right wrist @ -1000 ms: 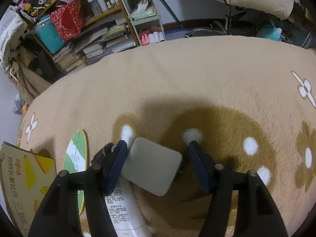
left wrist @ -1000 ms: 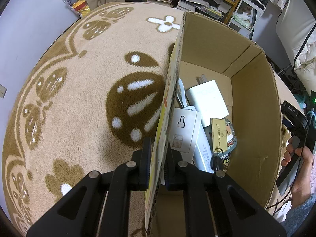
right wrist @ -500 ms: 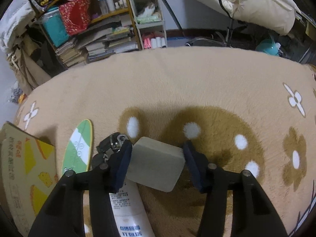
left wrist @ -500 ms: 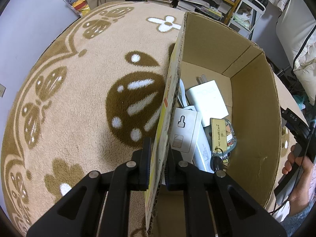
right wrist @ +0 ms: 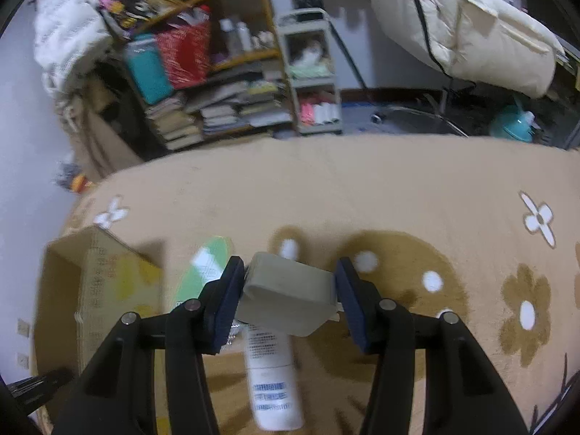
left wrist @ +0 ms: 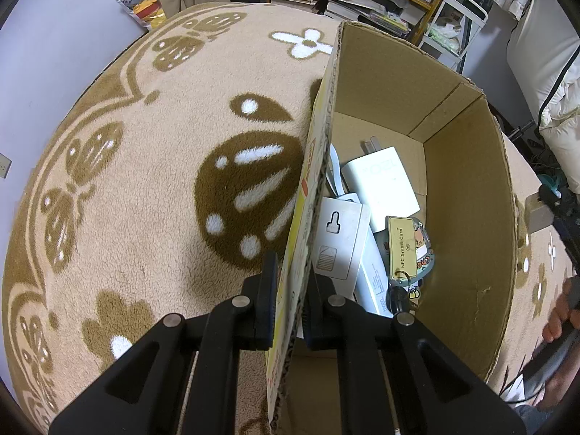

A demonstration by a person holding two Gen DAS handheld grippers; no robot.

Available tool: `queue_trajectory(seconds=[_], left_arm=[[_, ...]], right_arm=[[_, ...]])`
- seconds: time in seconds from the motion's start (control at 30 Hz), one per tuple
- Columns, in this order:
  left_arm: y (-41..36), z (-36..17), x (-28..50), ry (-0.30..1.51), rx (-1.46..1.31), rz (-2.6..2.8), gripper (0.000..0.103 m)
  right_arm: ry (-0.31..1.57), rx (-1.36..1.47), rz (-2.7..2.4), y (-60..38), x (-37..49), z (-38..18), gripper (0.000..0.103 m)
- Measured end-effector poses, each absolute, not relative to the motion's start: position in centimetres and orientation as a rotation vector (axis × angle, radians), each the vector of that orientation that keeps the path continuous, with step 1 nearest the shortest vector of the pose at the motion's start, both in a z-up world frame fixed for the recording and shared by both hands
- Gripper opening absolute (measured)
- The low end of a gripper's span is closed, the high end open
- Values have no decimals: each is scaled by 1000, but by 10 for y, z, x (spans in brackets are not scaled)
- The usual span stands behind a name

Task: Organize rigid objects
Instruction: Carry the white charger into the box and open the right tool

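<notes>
My left gripper (left wrist: 290, 290) is shut on the near wall of an open cardboard box (left wrist: 467, 195) and holds it on the carpet. Inside lie a white charger (left wrist: 380, 185), a white flat pack (left wrist: 337, 243), a yellow NFC smart card tag (left wrist: 400, 246) and a white power bank (left wrist: 373, 286). My right gripper (right wrist: 288, 290) is shut on a grey-white adapter block (right wrist: 286, 293) and holds it above the carpet. The block also shows at the right edge of the left wrist view (left wrist: 538, 214). The box also appears at the left of the right wrist view (right wrist: 90, 290).
A white tube (right wrist: 272, 373) and a green-and-white oval item (right wrist: 206, 268) lie on the carpet under my right gripper. A cluttered bookshelf (right wrist: 217, 83), a white trolley (right wrist: 311, 83) and a cream chair (right wrist: 471, 36) stand beyond the carpet's edge.
My right gripper closed on the adapter block and lifted it off the carpet, tilting the view up toward the shelves. My left gripper kept its hold on the box wall.
</notes>
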State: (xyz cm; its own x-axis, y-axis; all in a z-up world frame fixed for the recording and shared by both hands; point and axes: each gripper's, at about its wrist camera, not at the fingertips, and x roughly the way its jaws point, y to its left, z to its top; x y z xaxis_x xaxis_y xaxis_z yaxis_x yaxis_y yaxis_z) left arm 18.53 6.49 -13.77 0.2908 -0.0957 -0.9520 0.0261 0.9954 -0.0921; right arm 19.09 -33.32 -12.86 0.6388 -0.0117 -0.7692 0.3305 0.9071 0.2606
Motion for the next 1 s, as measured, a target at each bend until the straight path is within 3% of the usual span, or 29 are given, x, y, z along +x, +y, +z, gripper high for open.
queue_trajectory(seconds=[0.5,1.0], left_arm=[[63,-136,184,1267,-35,-83,10],[59,-135,184,1265,-12,-97,6]], right_arm=[[751,424,195,-233,182,-54,56],[886,409,335,-171,180,-95,56]])
